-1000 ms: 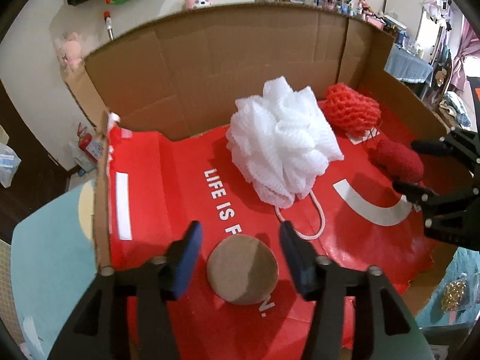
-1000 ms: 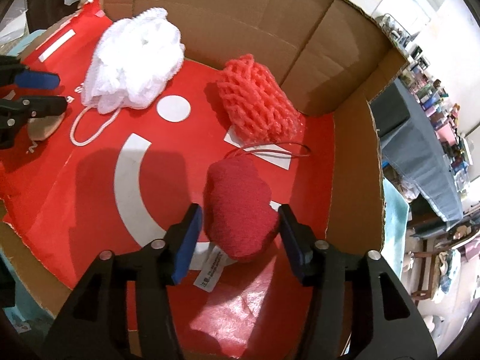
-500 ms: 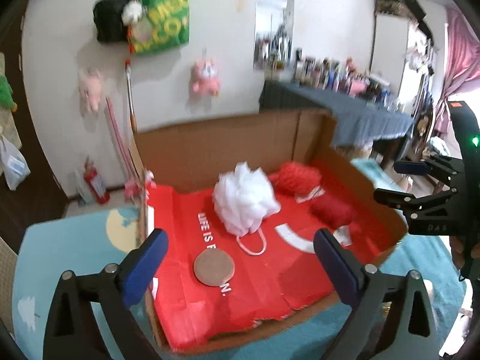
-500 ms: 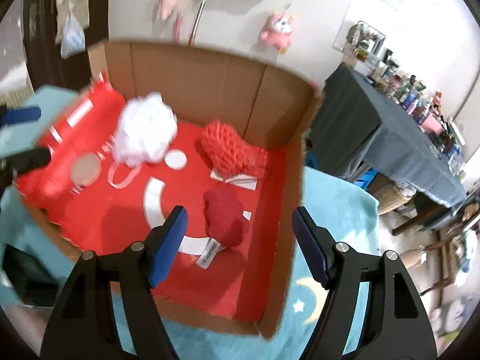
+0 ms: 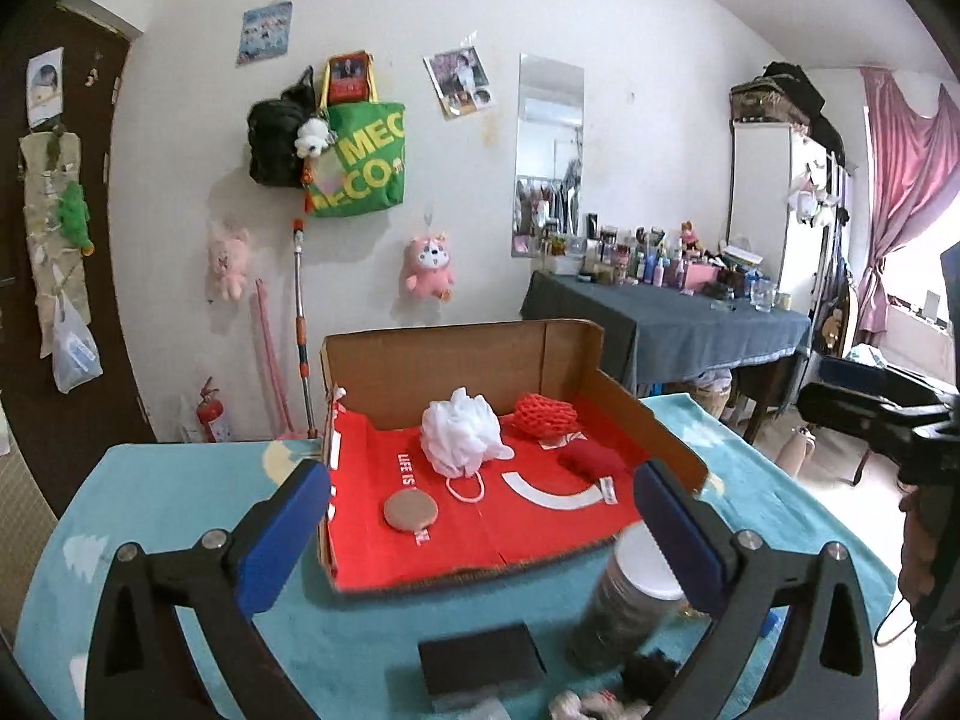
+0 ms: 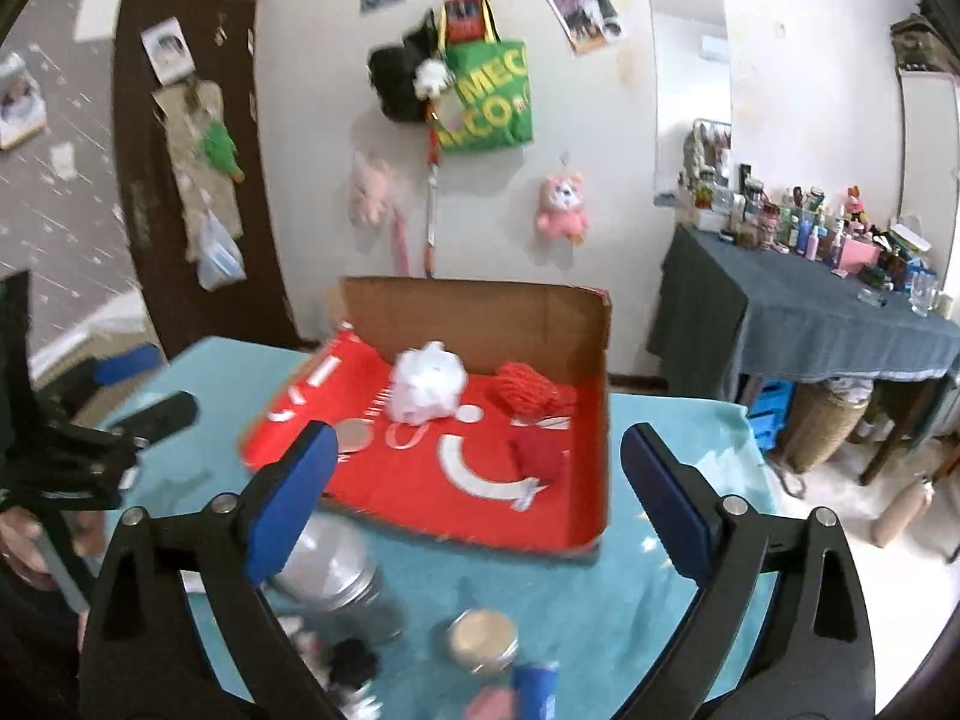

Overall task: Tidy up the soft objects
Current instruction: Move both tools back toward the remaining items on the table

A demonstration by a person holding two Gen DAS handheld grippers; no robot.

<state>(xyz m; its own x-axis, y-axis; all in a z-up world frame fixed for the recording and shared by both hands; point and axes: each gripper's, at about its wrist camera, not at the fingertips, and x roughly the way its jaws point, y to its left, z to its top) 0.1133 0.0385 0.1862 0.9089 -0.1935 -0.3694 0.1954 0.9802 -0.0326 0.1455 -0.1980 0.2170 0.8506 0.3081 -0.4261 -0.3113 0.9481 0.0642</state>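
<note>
Left wrist view is showing the left gripper [image 5: 480,516] with its blue-padded jaws standing wide apart after just opening, nothing lying between them. Through that gap, in the middle of the frame, the shallow brown cardboard tray lined with red printed paper [image 5: 462,354] is sitting on the turquoise tablecloth [image 5: 180,486]. Inside it, the white mesh bath pouf [image 5: 461,431] is resting near the tall back wall, the orange-red net sponge [image 5: 545,414] is lying just to its right, the dark red plush pad [image 5: 588,461] is lying lower right near the right wall, and the round tan cork-like disc [image 5: 410,510] is lying lower left. All four are sitting apart from one another, with bare red lining showing between them. The tray's near edge is low and ragged; its left side is flattened open.

At the bottom of the frame, a blurred glass jar with a white lid [image 5: 624,594] and a flat black block [image 5: 480,657] are crowding the cloth in front of the tray. The right gripper [image 5: 864,420] is showing dark at the right edge.

In the right wrist view, the right gripper [image 6: 474,474] is likewise gaping after just opening, holding nothing, framing the tray [image 6: 480,306] at centre. A silver-lidded jar [image 6: 330,564] and a small gold-lidded jar [image 6: 483,639] are standing blurred at the lower middle, while open cloth is lying to the tray's right.
</note>
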